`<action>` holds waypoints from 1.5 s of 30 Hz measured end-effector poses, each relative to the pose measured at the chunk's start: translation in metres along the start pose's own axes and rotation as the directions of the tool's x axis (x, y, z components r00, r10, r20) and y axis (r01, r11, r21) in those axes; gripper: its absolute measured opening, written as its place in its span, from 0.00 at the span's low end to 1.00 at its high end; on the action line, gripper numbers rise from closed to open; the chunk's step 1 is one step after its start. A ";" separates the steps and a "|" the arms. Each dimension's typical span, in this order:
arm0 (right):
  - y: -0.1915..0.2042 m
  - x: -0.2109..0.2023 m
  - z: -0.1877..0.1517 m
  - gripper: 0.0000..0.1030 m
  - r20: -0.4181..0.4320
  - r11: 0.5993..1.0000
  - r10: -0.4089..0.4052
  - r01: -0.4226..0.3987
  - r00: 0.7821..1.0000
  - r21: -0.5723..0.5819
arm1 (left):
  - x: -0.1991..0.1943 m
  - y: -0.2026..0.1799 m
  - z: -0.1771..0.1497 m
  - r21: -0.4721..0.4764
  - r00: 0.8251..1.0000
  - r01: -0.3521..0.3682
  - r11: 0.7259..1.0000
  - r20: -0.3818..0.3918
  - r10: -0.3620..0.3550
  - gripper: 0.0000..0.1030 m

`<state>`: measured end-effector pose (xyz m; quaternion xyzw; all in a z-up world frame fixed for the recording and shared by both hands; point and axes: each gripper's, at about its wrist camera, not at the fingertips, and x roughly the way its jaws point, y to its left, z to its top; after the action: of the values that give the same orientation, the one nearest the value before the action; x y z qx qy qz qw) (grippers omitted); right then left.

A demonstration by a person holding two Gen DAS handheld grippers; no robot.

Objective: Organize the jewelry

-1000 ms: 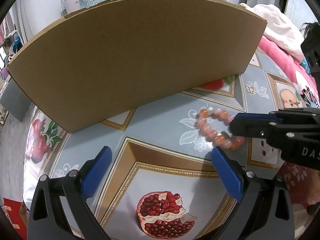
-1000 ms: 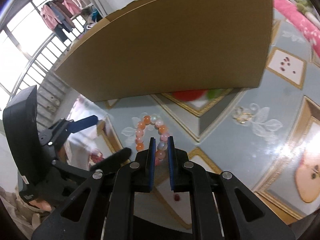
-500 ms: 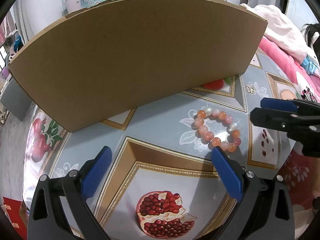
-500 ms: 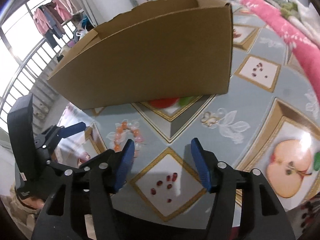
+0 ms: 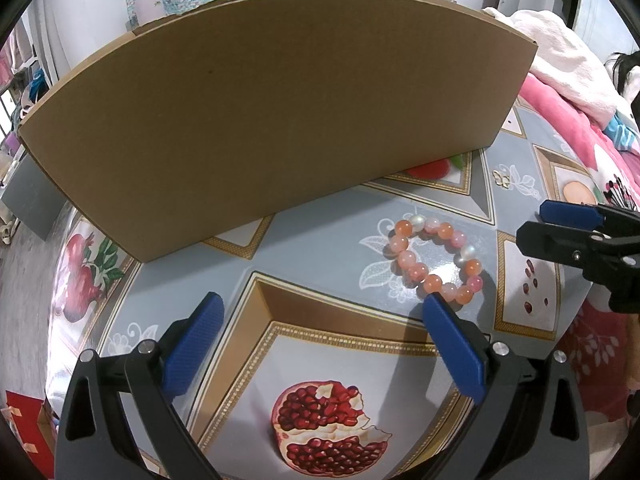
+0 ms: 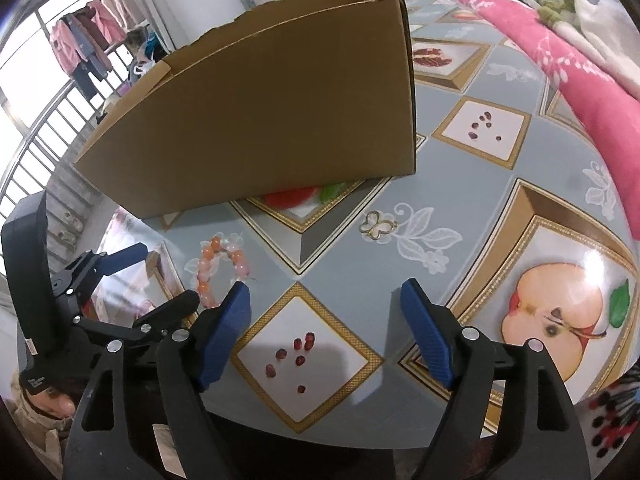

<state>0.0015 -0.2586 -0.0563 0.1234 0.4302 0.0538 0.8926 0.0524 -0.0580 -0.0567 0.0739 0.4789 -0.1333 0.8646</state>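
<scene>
A bracelet of orange, pink and white beads (image 5: 436, 258) lies flat on the patterned tablecloth in front of a large cardboard box (image 5: 272, 104). It also shows in the right wrist view (image 6: 222, 270), left of my right gripper. My left gripper (image 5: 320, 344) is open and empty, its right fingertip just short of the bracelet. My right gripper (image 6: 324, 320) is open and empty, drawn back from the bracelet; in the left wrist view it shows at the right edge (image 5: 568, 228). The box (image 6: 264, 120) stands open-topped.
The tablecloth (image 6: 460, 184) carries fruit prints. A pink blanket (image 6: 568, 64) and pale bedding (image 5: 560, 60) lie at the far right. A window with railings and hanging clothes (image 6: 92, 36) is at the left.
My right gripper let go of the bracelet, opened wide and pulled back to the right. The bracelet now lies free on the cloth. My left gripper stayed put.
</scene>
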 end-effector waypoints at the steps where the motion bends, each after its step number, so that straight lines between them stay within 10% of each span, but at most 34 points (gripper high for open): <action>1: -0.001 -0.001 0.000 0.74 0.001 1.000 0.003 -0.003 1.000 0.002 | 0.000 0.000 0.000 -0.001 1.000 0.000 1.000 0.001 0.000 0.95; 45: -0.007 -0.009 -0.009 0.77 0.083 0.999 0.048 -0.050 0.995 0.021 | -0.004 -0.002 -0.010 0.018 0.999 0.003 1.000 0.039 -0.004 0.95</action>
<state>-0.0114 -0.2652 -0.0568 0.1461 0.3904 0.0654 0.9066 0.0418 -0.0562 -0.0584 0.0785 0.4608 -0.1404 0.8728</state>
